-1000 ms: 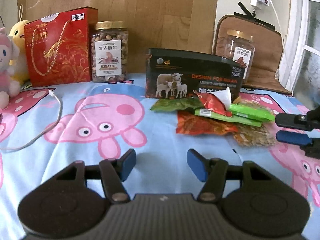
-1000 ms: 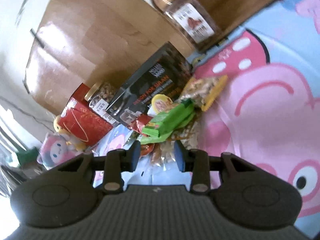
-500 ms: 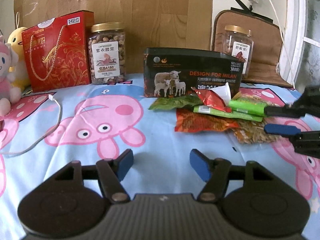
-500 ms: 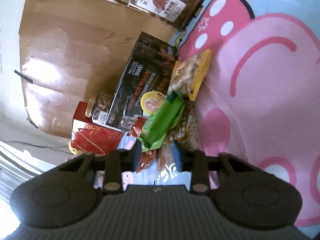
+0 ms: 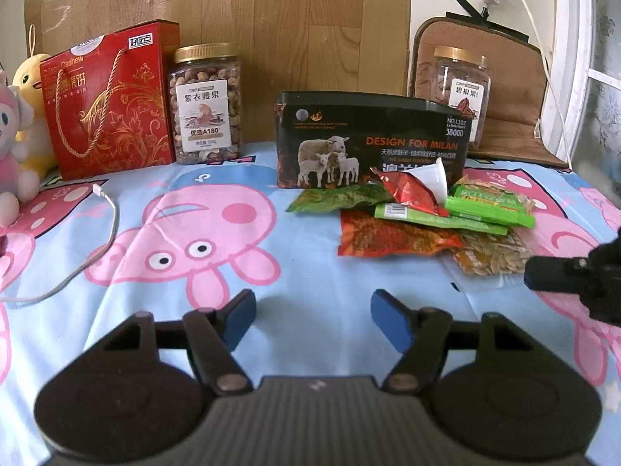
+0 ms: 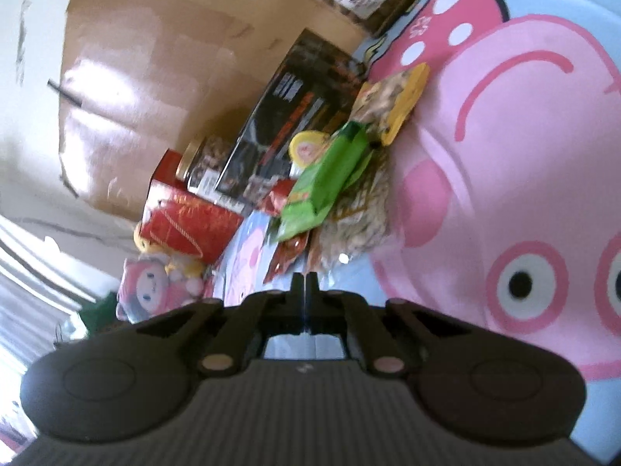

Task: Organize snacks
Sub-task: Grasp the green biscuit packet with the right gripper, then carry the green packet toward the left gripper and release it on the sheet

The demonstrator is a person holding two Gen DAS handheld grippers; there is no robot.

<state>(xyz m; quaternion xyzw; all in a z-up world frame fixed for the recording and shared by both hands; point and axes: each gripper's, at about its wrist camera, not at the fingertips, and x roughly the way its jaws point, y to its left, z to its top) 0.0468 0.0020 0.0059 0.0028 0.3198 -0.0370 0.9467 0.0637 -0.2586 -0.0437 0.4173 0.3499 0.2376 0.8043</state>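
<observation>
Green packets (image 5: 490, 207) – two – top the snack pile; left tool (image 5: 313, 318) opening, empty – right tool (image 6: 305, 283) pinched closed, empty.

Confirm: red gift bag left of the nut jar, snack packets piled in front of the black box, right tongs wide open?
Not quite. The right tongs are shut, empty, as the right wrist view shows. Red gift bag, nut jar, packets and black box are as stated.

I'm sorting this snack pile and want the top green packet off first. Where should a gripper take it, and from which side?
Take the green packet by its right-hand end, coming in low from the right. It lies flat, long and thin on top of the pile, and that end sticks out past the seed bag below. Its left end is tucked under the red packet, so pinching there would likely drag that along.
</observation>
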